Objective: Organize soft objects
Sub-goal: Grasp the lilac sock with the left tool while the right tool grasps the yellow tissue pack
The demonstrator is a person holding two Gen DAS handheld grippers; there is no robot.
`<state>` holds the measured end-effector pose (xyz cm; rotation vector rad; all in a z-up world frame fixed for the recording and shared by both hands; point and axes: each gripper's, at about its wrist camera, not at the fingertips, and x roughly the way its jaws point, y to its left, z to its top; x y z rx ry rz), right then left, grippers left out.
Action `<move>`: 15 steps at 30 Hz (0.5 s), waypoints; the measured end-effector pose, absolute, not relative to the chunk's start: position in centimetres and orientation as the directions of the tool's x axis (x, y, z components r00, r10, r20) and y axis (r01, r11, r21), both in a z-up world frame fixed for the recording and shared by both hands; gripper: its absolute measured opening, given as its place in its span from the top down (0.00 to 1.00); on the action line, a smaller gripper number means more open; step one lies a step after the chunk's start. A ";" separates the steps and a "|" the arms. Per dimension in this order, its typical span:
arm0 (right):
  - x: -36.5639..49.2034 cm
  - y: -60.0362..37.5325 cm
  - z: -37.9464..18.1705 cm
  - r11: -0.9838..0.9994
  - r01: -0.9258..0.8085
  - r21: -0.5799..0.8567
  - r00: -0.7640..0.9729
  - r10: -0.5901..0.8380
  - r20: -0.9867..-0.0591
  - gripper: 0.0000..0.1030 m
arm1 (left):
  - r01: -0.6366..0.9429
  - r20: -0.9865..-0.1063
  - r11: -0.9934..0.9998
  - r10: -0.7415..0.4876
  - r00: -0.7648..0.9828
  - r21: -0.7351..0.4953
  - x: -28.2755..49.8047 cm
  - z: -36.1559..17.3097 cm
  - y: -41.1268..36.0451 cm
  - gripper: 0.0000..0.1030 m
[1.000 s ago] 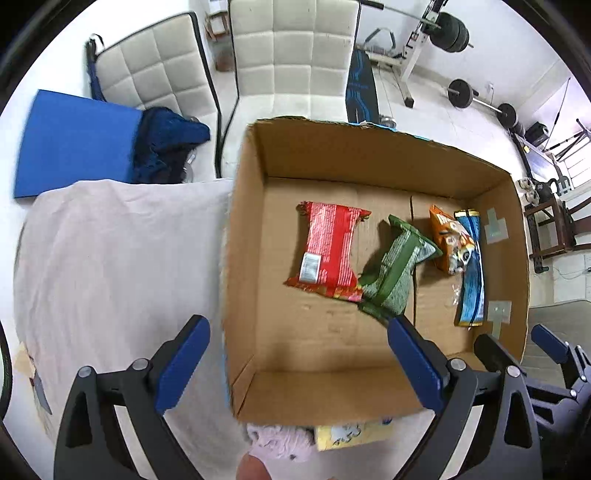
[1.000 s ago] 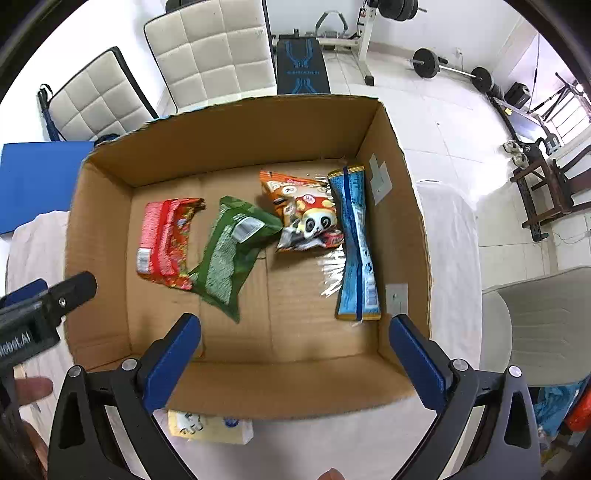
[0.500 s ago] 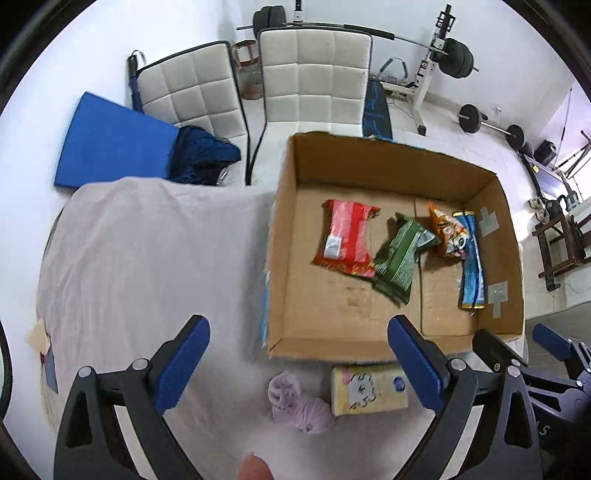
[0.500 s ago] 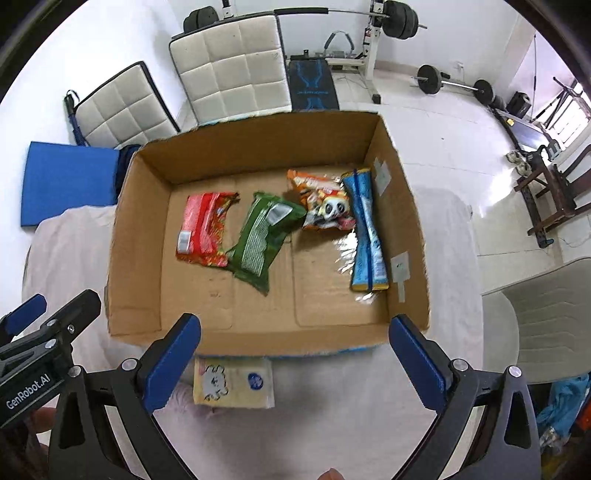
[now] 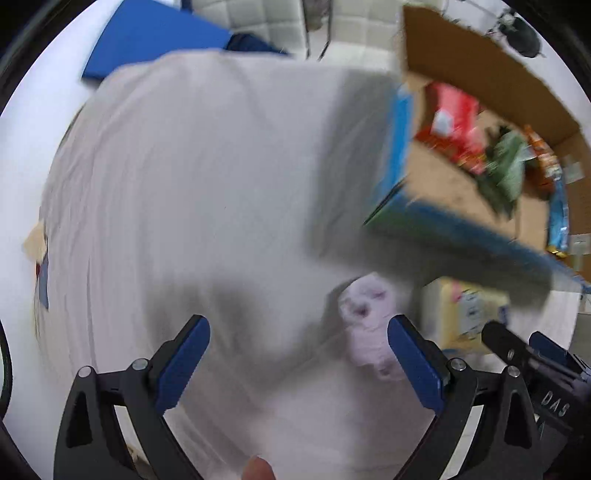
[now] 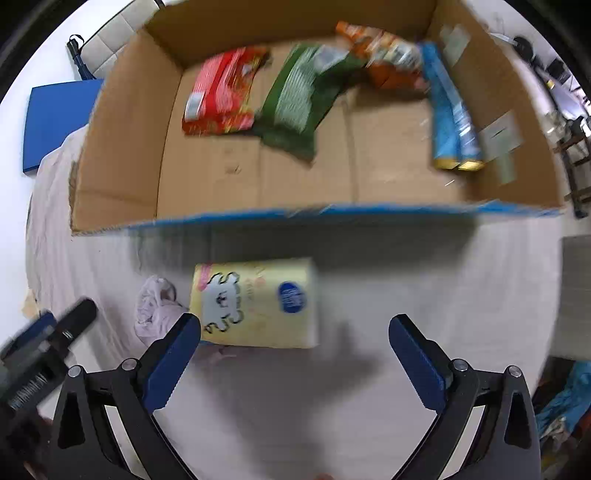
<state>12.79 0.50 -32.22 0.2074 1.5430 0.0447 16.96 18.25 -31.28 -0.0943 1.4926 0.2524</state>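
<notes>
A cardboard box [image 6: 122,155] stands on the white cloth and holds a red packet [image 6: 219,92], a green packet [image 6: 299,99], an orange packet [image 6: 388,59] and a blue packet [image 6: 450,122]. In front of the box lie a yellow tissue pack [image 6: 258,302] and a crumpled pale pink cloth [image 6: 153,308]. My right gripper [image 6: 295,350] is open, low over the table, with the tissue pack just ahead of its left finger. My left gripper [image 5: 297,350] is open, with the pink cloth [image 5: 369,317] by its right finger. The box [image 5: 480,59] and the tissue pack [image 5: 465,314] show blurred.
The white cloth [image 5: 184,184] covers the table to the left of the box. A blue mat [image 6: 55,122] and padded chairs [image 5: 266,22] stand beyond the table's far edge. The right gripper [image 5: 532,365] shows at the left wrist view's lower right.
Both grippers have dropped lower and closer to the table in front of the box. The left one swung left over the bare cloth. Both stayed open.
</notes>
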 end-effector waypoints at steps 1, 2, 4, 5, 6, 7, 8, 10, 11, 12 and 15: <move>12.8 1.0 -32.9 0.982 0.103 0.161 0.021 0.159 -0.987 0.00 | -0.231 -0.993 0.968 0.111 0.047 0.097 16.7 -31.6 18.6 0.04; 12.8 1.5 -33.5 0.981 0.105 0.165 0.013 0.165 -0.986 0.00 | -0.238 -0.992 0.965 0.120 0.035 0.108 16.5 -32.1 18.9 0.04; 13.0 2.5 -34.7 0.978 0.116 0.172 -0.008 0.175 -0.985 0.00 | -0.250 -0.991 0.960 0.134 0.015 0.127 16.2 -32.9 19.5 0.04; 13.1 2.9 -35.4 0.977 0.119 0.174 -0.020 0.177 -0.984 0.00 | -0.255 -0.990 0.958 0.141 0.007 0.135 16.0 -33.3 19.7 0.04; 13.2 3.3 -35.9 0.976 0.121 0.179 -0.030 0.184 -0.983 0.00 | -0.260 -0.989 0.955 0.149 0.000 0.144 15.9 -33.7 19.9 0.04; 13.2 3.6 -36.5 0.979 0.123 0.166 -0.042 0.172 -0.984 0.00 | -0.262 -0.988 0.954 0.152 -0.006 0.148 15.7 -33.9 20.0 0.04; 13.2 3.8 -37.0 0.980 0.122 0.155 -0.053 0.162 -0.985 0.00 | -0.264 -0.989 0.953 0.147 -0.015 0.145 15.6 -34.2 20.1 0.04; 13.0 3.7 -37.6 0.979 0.124 0.160 -0.056 0.168 -0.984 0.05 | -0.271 -0.991 0.954 0.130 -0.026 0.132 15.6 -34.6 20.2 0.04; 12.7 3.4 -37.5 0.981 0.112 0.159 -0.051 0.165 -0.985 0.05 | -0.273 -0.993 0.955 0.115 -0.027 0.118 15.5 -34.5 20.2 0.04; 12.5 3.1 -37.5 0.981 0.110 0.163 -0.047 0.168 -0.985 0.06 | -0.274 -0.995 0.957 0.092 -0.030 0.096 15.6 -34.4 20.1 0.04; 11.3 1.1 -36.9 0.982 0.104 0.155 -0.044 0.161 -0.986 0.06 | -0.271 -0.999 0.962 0.028 -0.037 0.037 15.9 -34.9 19.0 0.04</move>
